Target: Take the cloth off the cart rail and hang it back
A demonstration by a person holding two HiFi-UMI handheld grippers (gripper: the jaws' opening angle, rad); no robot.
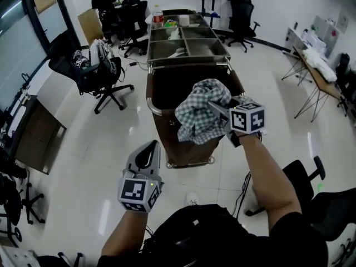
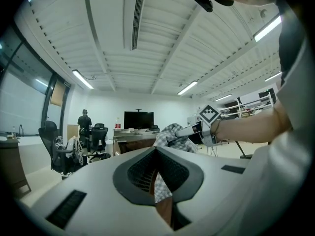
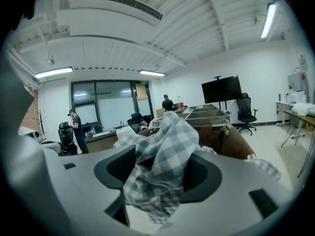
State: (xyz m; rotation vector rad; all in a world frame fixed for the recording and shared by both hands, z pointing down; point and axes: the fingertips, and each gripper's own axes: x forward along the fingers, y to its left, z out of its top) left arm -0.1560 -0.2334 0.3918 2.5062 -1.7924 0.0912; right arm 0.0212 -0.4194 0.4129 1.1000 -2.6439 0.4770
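My right gripper [image 1: 214,107] is up over the near end of the cart [image 1: 189,65], and the grey-and-white checked cloth [image 1: 196,114] is bunched in its mouth. In the right gripper view my jaws stand partway apart, with the cloth heaped in the gap and spilling forward over the lower edge. Dark pad shows bare on both sides of the fabric, so it looks to lie loose between them, not pinched. From the head view the cloth hangs in a crumpled lump off my jaw tips, over the brown sack [image 1: 167,88] that fills the cart's near half, and its lowest fold falls in front of the sack's near edge. I cannot tell whether it touches the chrome rail [image 1: 151,107] at the cart's left corner or only hangs above the sack. My left gripper [image 1: 149,152] is lower and nearer to me, over the pale floor [image 1: 111,149], with its tip aimed toward the cart and well apart from the cloth. Its jaws are pressed together with nothing in them. Beyond the sack, the cart's metal tray compartments [image 1: 207,47] hold a bottle [image 1: 158,16] at the far end.
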